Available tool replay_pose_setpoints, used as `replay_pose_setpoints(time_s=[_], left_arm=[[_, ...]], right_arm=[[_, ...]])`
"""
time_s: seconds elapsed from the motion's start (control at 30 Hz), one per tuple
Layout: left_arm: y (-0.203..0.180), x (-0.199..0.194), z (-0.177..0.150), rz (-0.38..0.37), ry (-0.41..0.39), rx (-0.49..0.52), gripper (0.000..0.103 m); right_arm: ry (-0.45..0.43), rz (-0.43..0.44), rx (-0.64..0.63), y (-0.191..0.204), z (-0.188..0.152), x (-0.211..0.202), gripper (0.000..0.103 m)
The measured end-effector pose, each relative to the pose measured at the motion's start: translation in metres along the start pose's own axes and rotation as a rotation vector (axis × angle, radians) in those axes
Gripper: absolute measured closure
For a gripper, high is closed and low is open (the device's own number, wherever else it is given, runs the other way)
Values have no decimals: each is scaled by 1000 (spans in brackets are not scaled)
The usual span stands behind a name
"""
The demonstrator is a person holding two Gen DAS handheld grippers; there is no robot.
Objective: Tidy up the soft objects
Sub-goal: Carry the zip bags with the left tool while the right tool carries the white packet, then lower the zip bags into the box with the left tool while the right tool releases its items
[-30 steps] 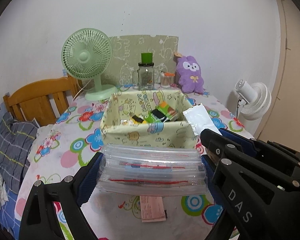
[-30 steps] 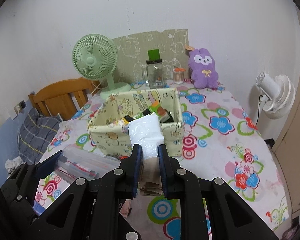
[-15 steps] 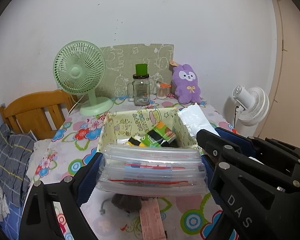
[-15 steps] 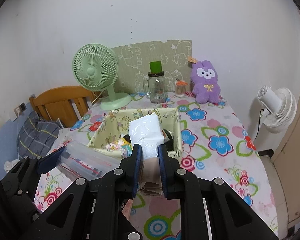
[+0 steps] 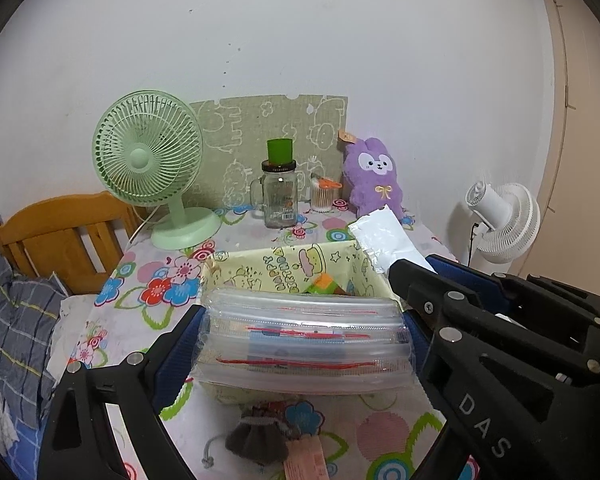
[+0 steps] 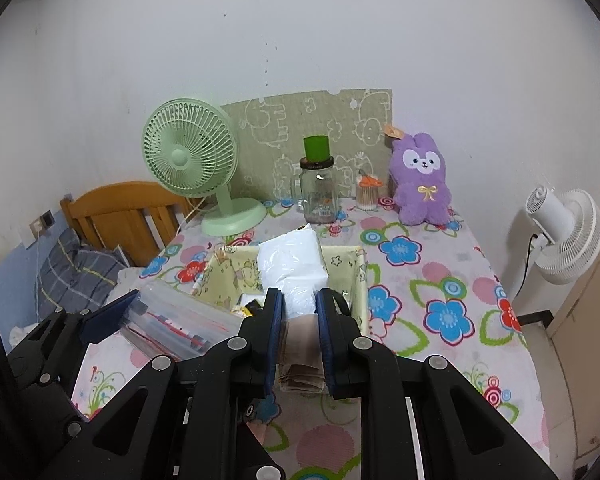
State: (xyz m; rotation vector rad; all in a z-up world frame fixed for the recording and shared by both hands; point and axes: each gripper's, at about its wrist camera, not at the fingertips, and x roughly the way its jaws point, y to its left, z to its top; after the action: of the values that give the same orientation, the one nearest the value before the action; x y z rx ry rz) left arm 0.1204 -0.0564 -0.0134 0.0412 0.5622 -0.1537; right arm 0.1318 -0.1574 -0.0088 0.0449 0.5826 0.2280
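Note:
My left gripper has its jaws wide and shut on a stack of clear zip bags with red lines, held above the near wall of the yellow cartoon-print fabric bin. My right gripper is shut on a white plastic packet, which sticks up over the bin; a brown folded piece sits low between its pads. In the left wrist view the packet and right gripper are just to the right. The bin holds green, orange and black items.
On the flowered tablecloth below the bags lie a grey drawstring pouch and a pink tag. Along the back stand a green fan, a glass jar, a swab cup and a purple plush. A wooden chair is left, a white fan right.
Both grippers have risen and moved forward over the bin with their loads still held. The bin has slid lower in both views, and the grey pouch has come into sight.

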Motion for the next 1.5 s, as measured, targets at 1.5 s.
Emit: replay_pose_setpoints(time_s=[1.5], left_arm=[[18,112,16,-58,138,90,0]], right_arm=[[129,28,1,-29,24,119,81]])
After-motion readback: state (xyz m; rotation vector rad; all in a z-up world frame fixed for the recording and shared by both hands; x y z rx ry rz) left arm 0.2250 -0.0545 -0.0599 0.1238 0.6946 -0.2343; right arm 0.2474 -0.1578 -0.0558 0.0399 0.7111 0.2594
